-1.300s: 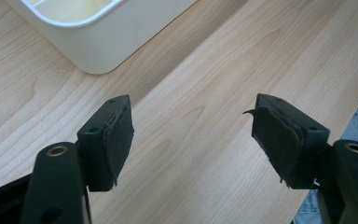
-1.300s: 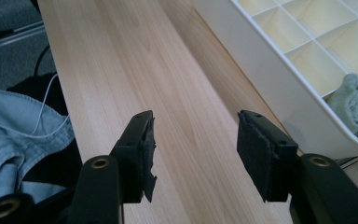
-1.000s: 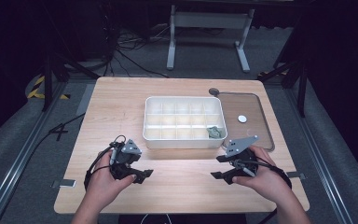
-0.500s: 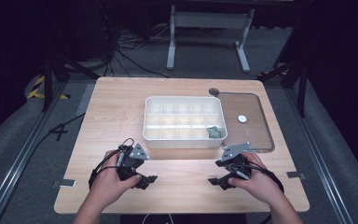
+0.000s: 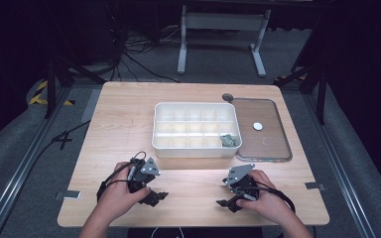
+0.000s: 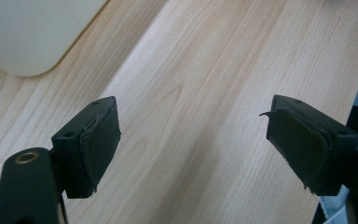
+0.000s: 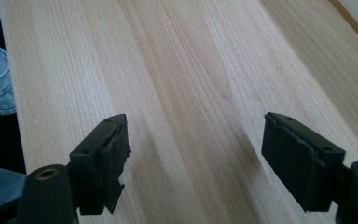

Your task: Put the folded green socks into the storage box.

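While both claws rest spread and empty on the pale wooden counter (image 5: 129,124), left claw (image 5: 155,196) and right claw (image 5: 226,202) should be set down gently. At twelve o'clock, the white plastic compartment tray (image 5: 196,149) holds one small grey-green object (image 5: 227,140); its clear lid (image 5: 273,148) lies at three o'clock.

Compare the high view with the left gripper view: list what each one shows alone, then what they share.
High view alone: the whole white compartment box, a small grey-green object in its near right compartment, the clear lid bearing a white disc, both hands, and the right gripper.

Left gripper view alone: the close-up worn black pads, set wide apart with nothing between them.

Both share: the wooden table, the box's rounded corner, and the left gripper, open.
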A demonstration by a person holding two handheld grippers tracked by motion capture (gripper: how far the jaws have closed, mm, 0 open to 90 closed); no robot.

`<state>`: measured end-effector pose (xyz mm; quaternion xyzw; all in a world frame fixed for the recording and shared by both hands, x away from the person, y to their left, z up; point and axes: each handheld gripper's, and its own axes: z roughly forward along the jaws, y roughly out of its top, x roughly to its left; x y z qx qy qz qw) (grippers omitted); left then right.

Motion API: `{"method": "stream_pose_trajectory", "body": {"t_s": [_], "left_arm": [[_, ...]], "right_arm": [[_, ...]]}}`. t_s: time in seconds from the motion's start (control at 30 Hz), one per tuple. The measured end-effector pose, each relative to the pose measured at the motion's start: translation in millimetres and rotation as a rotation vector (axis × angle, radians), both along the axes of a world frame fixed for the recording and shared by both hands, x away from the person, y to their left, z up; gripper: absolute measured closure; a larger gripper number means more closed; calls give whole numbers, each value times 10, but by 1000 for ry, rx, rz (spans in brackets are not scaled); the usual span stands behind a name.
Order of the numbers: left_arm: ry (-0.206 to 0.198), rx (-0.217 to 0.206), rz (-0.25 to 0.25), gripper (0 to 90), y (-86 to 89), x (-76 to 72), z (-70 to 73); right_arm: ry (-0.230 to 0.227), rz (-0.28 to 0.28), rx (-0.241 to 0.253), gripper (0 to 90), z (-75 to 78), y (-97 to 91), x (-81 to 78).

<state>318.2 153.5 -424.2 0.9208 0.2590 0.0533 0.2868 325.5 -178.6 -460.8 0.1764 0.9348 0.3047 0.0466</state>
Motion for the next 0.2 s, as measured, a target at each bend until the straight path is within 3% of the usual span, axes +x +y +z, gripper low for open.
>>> {"method": "stream_pose_trajectory", "body": {"t_s": [0.2], "left_arm": [[5, 12, -1, 177, 25, 11, -75]], "right_arm": [[-15, -6, 27, 222, 18, -46, 31]]}}
